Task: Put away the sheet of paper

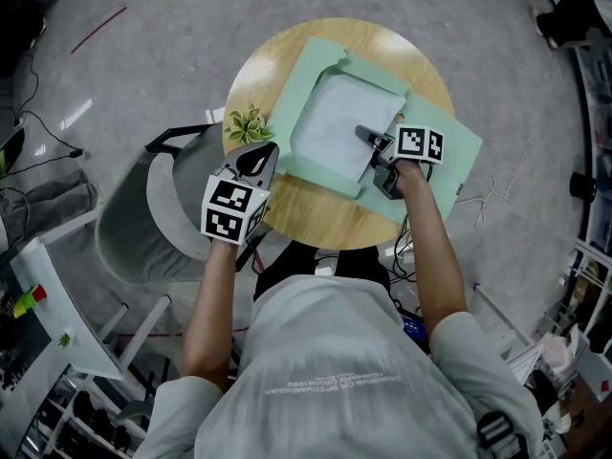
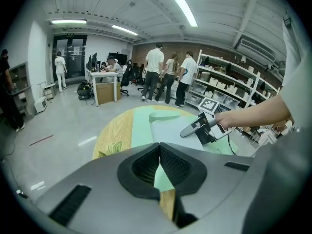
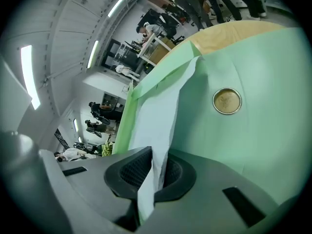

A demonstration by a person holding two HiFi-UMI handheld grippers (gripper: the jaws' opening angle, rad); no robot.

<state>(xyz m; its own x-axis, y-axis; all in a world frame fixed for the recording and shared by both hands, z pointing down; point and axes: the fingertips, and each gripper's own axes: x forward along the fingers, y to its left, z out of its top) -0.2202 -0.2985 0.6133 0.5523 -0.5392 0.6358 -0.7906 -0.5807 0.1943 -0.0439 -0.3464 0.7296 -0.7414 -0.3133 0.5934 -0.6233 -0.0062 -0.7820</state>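
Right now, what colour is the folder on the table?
The folder is pale mint green, clearest in the head view.

Pale sheet of paper point(image 1: 335, 127) lying on an open green folder point(image 1: 440, 156).
It is resting mostly flat, its right edge lifting slightly while being pinched by the right gripper point(image 1: 365, 135).

head view: above, facing steeply down; round table point(image 1: 316, 208) at 12 o'clock.
left gripper view: low at table's 8 o'clock rim, facing across.
right gripper view: close on green folder point(image 3: 253, 145).
shared: table, folder, in all three.
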